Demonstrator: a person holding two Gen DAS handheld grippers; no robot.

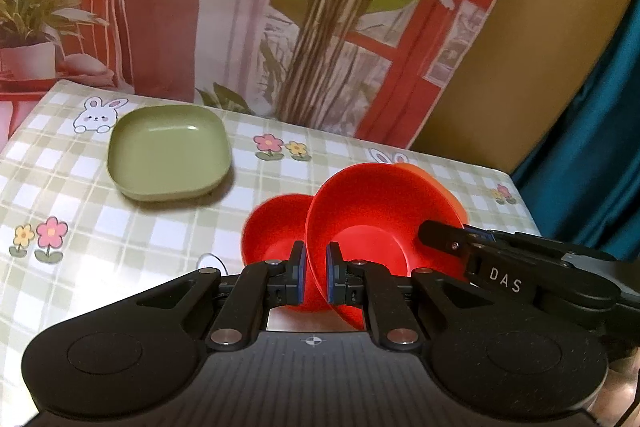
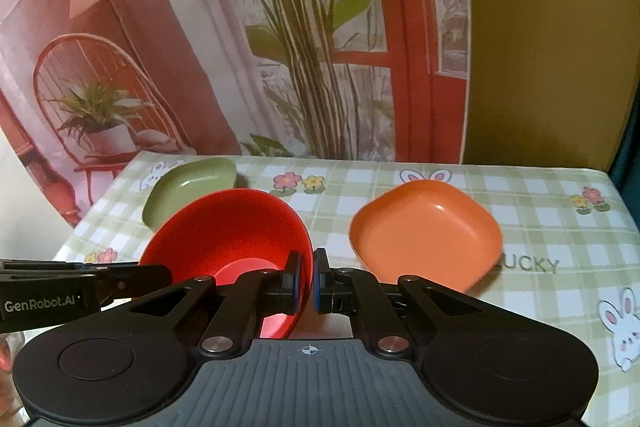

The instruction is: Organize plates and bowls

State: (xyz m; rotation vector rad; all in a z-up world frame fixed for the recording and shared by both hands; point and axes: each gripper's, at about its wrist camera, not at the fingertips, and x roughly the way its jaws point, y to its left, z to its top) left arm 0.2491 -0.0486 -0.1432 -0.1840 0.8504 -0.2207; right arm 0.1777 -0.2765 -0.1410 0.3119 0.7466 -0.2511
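In the left wrist view my left gripper (image 1: 316,269) is shut on the near rim of a large red bowl (image 1: 380,223), which is tilted above the table. My right gripper (image 1: 430,233) comes in from the right onto that bowl's right rim. The right wrist view shows my right gripper (image 2: 306,277) shut on the rim of the red bowl (image 2: 232,227), with my left gripper (image 2: 160,277) at the bowl's lower left edge. A second red bowl (image 1: 272,227) shows just left of and behind the held one. A green square plate (image 1: 168,151) (image 2: 192,183) lies at the far left. An orange square plate (image 2: 426,231) (image 1: 454,189) lies to the right.
The table wears a green checked cloth (image 1: 80,247) (image 2: 540,207) with rabbits and flowers. A printed backdrop (image 2: 280,47) of plants and a red window hangs right behind the far edge. A teal curtain (image 1: 600,127) hangs past the table's right edge.
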